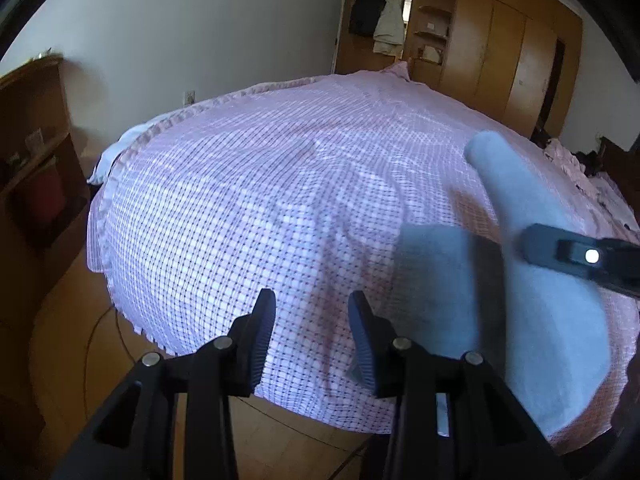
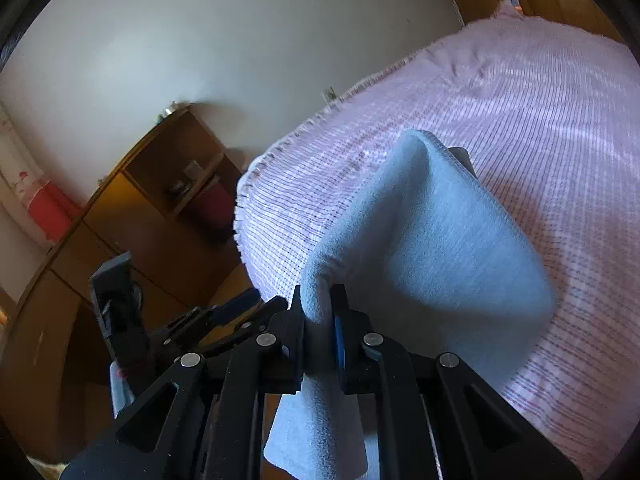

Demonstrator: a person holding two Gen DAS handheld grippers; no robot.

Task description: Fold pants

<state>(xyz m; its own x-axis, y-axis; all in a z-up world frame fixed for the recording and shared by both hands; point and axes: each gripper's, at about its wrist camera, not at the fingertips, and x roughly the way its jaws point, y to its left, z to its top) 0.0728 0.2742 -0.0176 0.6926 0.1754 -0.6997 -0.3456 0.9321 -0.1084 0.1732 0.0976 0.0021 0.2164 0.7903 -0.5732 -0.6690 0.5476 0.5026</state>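
The light blue fleece pants (image 2: 432,248) hang lifted over the pink checked bed (image 2: 540,120), pinched in my right gripper (image 2: 318,308), which is shut on a fold of them; a loose end dangles below the jaws. In the left wrist view the pants (image 1: 552,320) show at the right, with a shadowed part lying on the bed (image 1: 248,184) and the right gripper (image 1: 576,256) reaching in from the right edge. My left gripper (image 1: 312,312) is open and empty above the bed's near edge, left of the pants.
A wooden shelf unit (image 1: 36,168) stands left of the bed against the white wall. Wooden wardrobes (image 1: 500,48) and hanging clothes (image 1: 384,16) are beyond the far end. Wooden floor (image 1: 80,340) lies below the bed's edge. More clothing lies at the bed's far right (image 1: 568,160).
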